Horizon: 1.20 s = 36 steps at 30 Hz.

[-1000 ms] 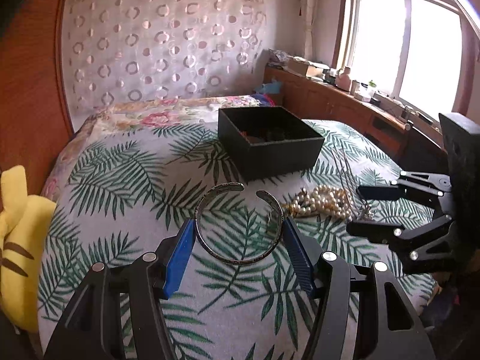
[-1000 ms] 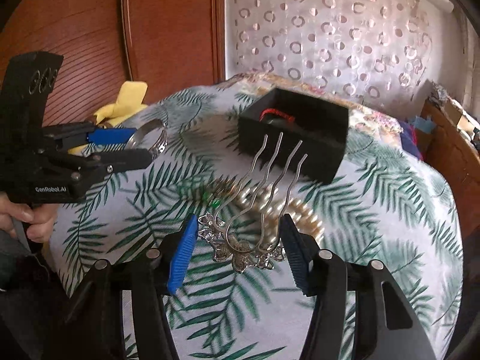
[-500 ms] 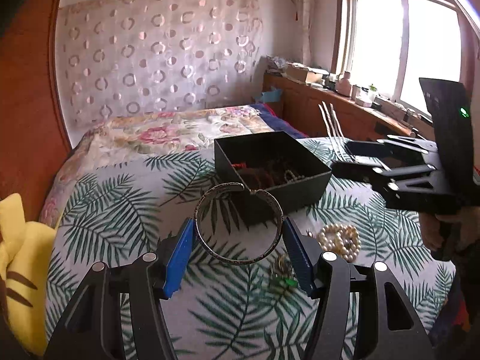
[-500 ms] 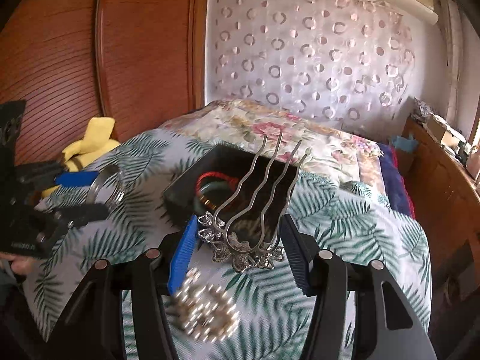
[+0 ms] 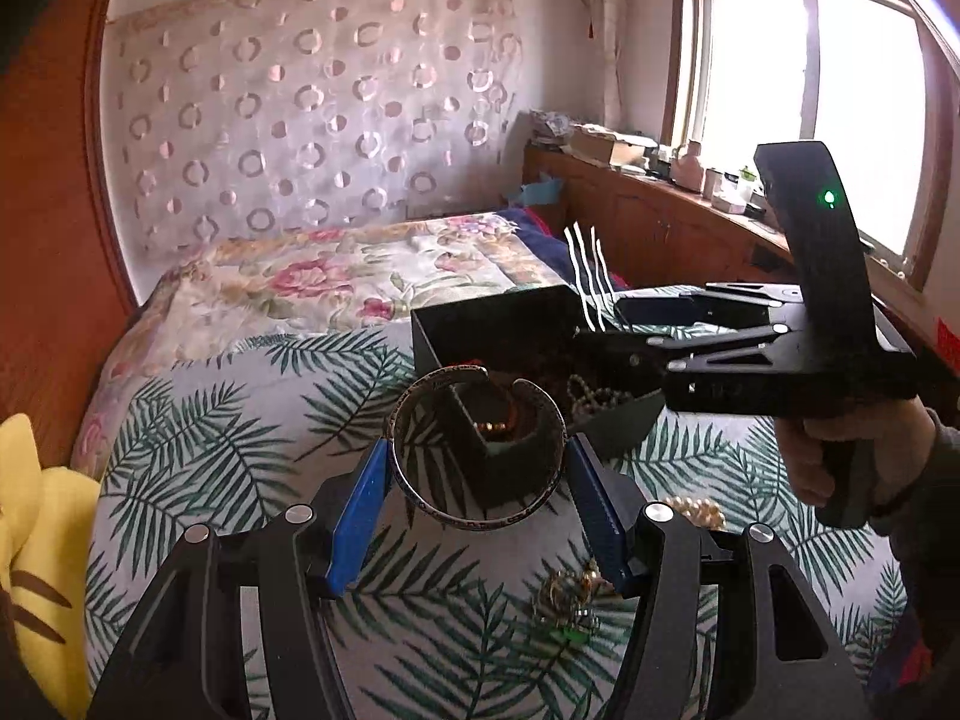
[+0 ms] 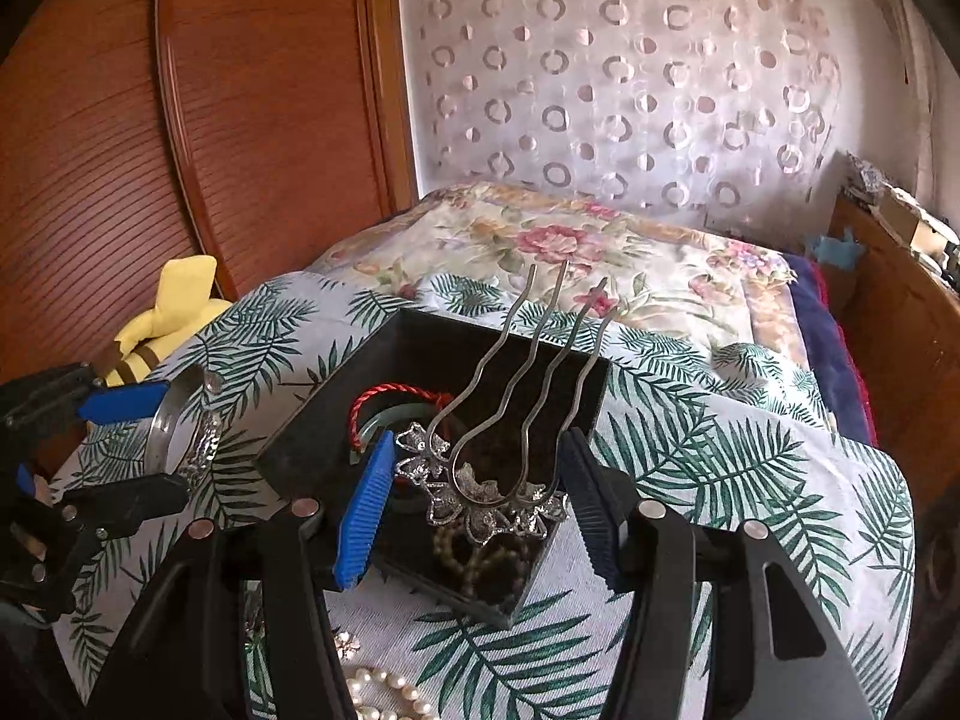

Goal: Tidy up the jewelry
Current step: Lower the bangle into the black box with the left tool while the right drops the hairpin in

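Note:
My left gripper [image 5: 477,483] is shut on a silver cuff bangle [image 5: 474,519], held above the near corner of the black jewelry box [image 5: 498,324]. My right gripper [image 6: 477,492] is shut on a silver hair comb [image 6: 510,414] with several wavy prongs, held over the box [image 6: 336,402]. The box holds a red cord [image 6: 384,396], a green bangle and beads. The right gripper and its comb also show in the left wrist view [image 5: 591,276], over the box's far side. The left gripper with the bangle shows at the left of the right wrist view [image 6: 186,426].
A pearl strand [image 6: 390,690] and a small gold-green piece [image 5: 570,600] lie on the palm-leaf bedspread [image 5: 240,450] in front of the box. A yellow plush toy [image 5: 30,540] sits at the left. A wooden headboard [image 6: 240,120] and a window-side cabinet [image 5: 660,222] border the bed.
Both grippers rose from the bedspread and moved forward to the box, carrying the bangle and the hair comb. The pearls and the small piece stayed on the bed.

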Available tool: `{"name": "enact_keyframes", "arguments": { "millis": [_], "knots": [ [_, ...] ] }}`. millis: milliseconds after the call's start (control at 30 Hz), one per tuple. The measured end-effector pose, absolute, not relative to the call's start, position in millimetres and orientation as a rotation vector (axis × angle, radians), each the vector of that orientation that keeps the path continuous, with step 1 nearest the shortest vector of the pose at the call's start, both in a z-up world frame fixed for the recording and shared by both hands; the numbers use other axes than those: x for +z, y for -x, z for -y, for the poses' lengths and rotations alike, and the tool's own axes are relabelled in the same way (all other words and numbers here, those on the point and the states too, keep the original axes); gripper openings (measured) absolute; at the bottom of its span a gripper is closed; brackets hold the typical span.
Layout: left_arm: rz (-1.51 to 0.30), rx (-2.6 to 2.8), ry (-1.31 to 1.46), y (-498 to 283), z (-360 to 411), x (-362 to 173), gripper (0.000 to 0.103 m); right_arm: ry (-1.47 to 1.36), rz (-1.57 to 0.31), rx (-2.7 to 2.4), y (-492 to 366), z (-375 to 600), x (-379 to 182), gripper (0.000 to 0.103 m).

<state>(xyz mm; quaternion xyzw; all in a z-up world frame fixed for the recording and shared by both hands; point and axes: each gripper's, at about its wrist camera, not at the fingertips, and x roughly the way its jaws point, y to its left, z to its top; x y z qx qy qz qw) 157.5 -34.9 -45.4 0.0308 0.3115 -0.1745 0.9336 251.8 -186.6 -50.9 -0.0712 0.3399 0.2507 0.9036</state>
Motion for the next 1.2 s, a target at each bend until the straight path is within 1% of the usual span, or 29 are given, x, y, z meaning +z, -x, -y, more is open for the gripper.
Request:
{"name": "enact_keyframes", "arguments": {
  "millis": [200, 233, 267, 300, 667, 867, 900, 933, 1000, 1100, 1200],
  "knots": [
    [-0.636, -0.355, -0.066, -167, 39, -43, 0.057, 0.153, -0.706, 0.531, -252, 188, -50, 0.060],
    [-0.635, -0.355, -0.068, -169, 41, -42, 0.057, 0.154, -0.706, 0.531, -251, 188, -50, 0.061],
    [-0.634, -0.355, -0.072, -172, 43, -41, 0.057, 0.156, -0.704, 0.524, -251, 190, -49, 0.066],
    [-0.634, -0.355, -0.075, -174, 44, -40, 0.057, 0.153, -0.699, 0.521, -250, 192, -48, 0.069],
    [-0.661, -0.363, -0.100, -204, 68, -42, 0.057, 0.106, -0.657, 0.494, -229, 229, -32, 0.069],
    [-0.672, -0.352, -0.120, -209, 77, -47, 0.058, 0.079, -0.648, 0.487, -213, 241, -34, 0.069],
    [-0.669, -0.351, -0.120, -209, 77, -47, 0.059, 0.074, -0.648, 0.487, -211, 243, -35, 0.069],
    [-0.665, -0.350, -0.119, -208, 77, -47, 0.063, 0.070, -0.649, 0.486, -209, 244, -36, 0.069],
    [-0.659, -0.348, -0.115, -206, 75, -45, 0.067, 0.061, -0.653, 0.483, -204, 247, -39, 0.069],
    [-0.651, -0.347, -0.112, -202, 74, -42, 0.067, 0.048, -0.658, 0.479, -195, 250, -44, 0.069],
    [-0.631, -0.347, -0.108, -190, 69, -37, 0.074, 0.037, -0.664, 0.482, -185, 254, -48, 0.069]
  ]
}}
